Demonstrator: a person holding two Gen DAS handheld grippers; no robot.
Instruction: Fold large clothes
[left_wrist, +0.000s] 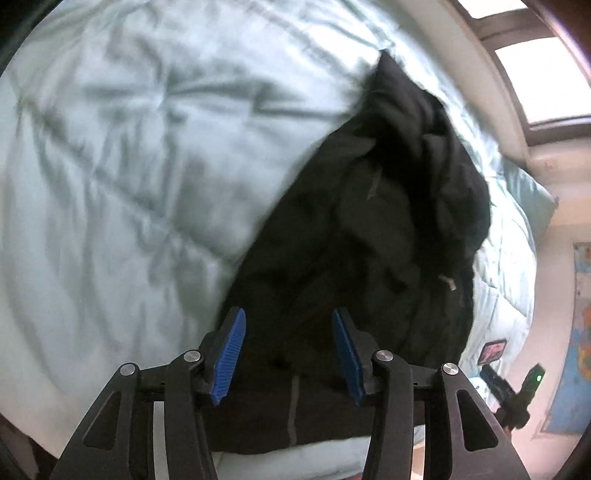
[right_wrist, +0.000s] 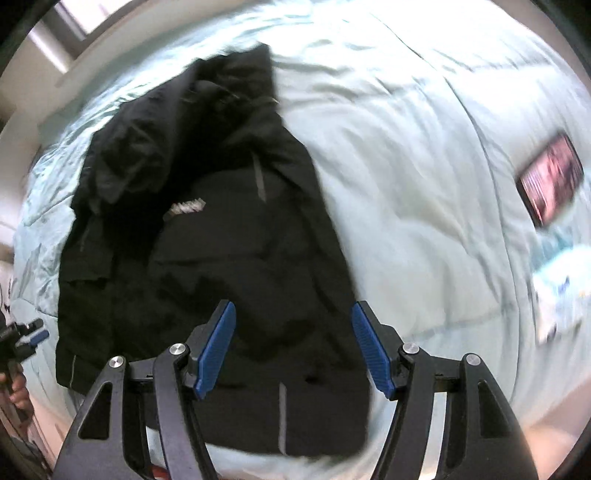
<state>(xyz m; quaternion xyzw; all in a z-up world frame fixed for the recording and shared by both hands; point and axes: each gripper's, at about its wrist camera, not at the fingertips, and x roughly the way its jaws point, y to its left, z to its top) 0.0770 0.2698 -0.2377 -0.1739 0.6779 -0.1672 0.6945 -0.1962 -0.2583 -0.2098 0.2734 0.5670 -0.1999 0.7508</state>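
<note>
From the left wrist, the left gripper (left_wrist: 288, 325) hangs with jaws parted and empty above a black jacket (left_wrist: 369, 221) lying crumpled on a pale green duvet (left_wrist: 129, 166). From the right wrist, the right gripper (right_wrist: 291, 321) likewise stands spread and empty over the jacket (right_wrist: 207, 240), a phone (right_wrist: 550, 184) lying well apart on the duvet (right_wrist: 406, 166).

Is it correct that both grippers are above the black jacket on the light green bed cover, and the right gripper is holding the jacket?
Not quite. The right gripper holds nothing: the right wrist view shows its jaws apart above the black jacket. The left gripper is likewise above it, and the jacket does lie on the light green bed cover.
</note>
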